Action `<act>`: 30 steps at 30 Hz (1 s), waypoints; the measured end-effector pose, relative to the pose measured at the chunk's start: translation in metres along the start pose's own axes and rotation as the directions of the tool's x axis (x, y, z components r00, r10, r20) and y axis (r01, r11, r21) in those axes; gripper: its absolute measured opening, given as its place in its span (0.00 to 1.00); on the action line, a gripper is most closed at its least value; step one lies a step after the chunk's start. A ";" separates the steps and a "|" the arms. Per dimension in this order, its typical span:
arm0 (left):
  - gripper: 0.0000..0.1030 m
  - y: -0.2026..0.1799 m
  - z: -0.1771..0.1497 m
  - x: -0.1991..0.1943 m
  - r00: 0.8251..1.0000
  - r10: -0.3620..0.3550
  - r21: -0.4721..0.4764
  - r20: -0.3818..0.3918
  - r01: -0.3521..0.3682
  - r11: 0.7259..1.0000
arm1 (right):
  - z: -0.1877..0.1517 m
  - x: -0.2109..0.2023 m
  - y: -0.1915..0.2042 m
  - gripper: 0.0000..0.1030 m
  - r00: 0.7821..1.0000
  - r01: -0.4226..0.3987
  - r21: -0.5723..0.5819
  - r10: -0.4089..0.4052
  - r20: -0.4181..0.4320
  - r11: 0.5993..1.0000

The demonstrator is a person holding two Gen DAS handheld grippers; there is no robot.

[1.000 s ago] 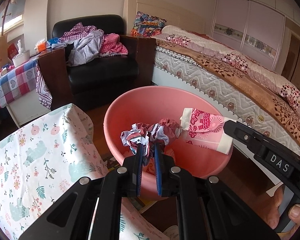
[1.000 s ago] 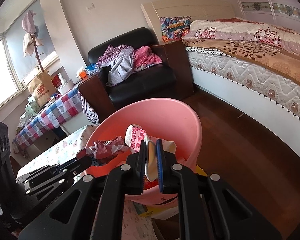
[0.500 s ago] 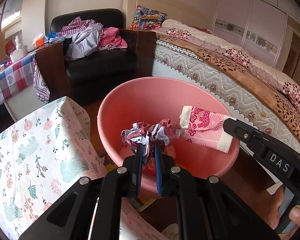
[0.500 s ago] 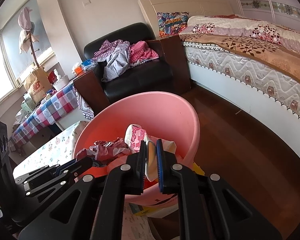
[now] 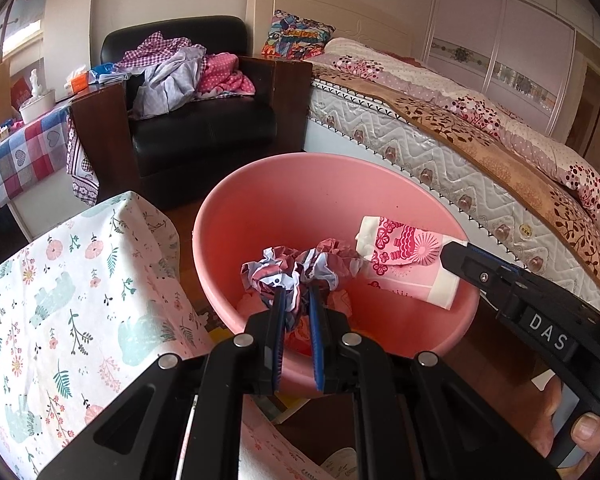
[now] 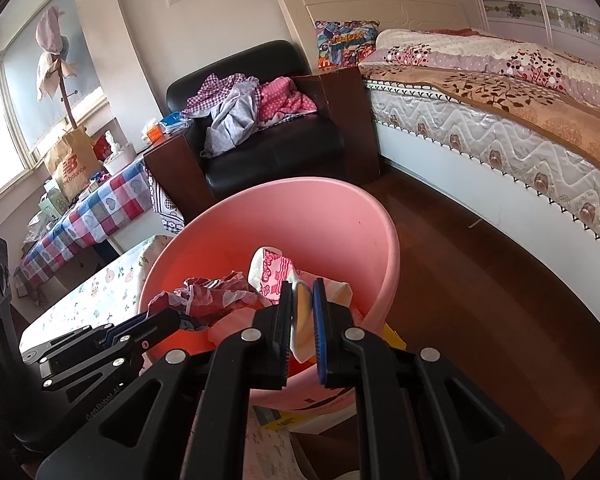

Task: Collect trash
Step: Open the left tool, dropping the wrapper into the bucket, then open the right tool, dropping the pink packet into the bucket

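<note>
A pink plastic bin (image 5: 300, 184) (image 6: 340, 216) stands on the floor just past both grippers. My left gripper (image 5: 297, 300) is shut on a crumpled red, white and blue wrapper (image 5: 300, 264) (image 6: 208, 296), which hangs over the bin's mouth. My right gripper (image 6: 302, 296) is shut on a flat pink and white printed packet (image 6: 276, 272) (image 5: 404, 256), also held above the bin's opening. In the left wrist view the right gripper's black arm (image 5: 540, 320) comes in from the right. More pink trash lies at the bin's bottom.
A flower-print tablecloth (image 5: 60, 300) covers a table at the left of the bin. A black armchair (image 5: 196, 120) piled with clothes stands behind it, beside a bed (image 5: 480, 132). A checked-cloth table (image 6: 88, 208) is at far left. Dark wood floor (image 6: 480, 300) lies right of the bin.
Both views have shifted slightly, so the bin now sits a bit further right and lower in the picture. The wrapper and the packet stay held over the bin.
</note>
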State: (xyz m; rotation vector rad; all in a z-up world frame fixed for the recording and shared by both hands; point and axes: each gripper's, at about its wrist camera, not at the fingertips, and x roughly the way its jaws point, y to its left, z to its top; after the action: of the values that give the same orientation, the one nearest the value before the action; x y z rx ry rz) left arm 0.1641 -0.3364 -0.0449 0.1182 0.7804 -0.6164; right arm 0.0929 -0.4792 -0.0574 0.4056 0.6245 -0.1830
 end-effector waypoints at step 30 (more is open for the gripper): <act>0.29 -0.004 -0.002 -0.006 1.000 -0.022 0.014 0.006 0.022 1.000 | -0.007 0.005 -0.004 0.11 0.999 0.004 0.001 -0.004 -0.040 1.000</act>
State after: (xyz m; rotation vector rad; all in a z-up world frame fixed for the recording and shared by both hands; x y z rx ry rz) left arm 0.1578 -0.3363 -0.0419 0.1202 0.7724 -0.6426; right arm 0.0925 -0.4802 -0.0670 0.4097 0.6650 -0.1794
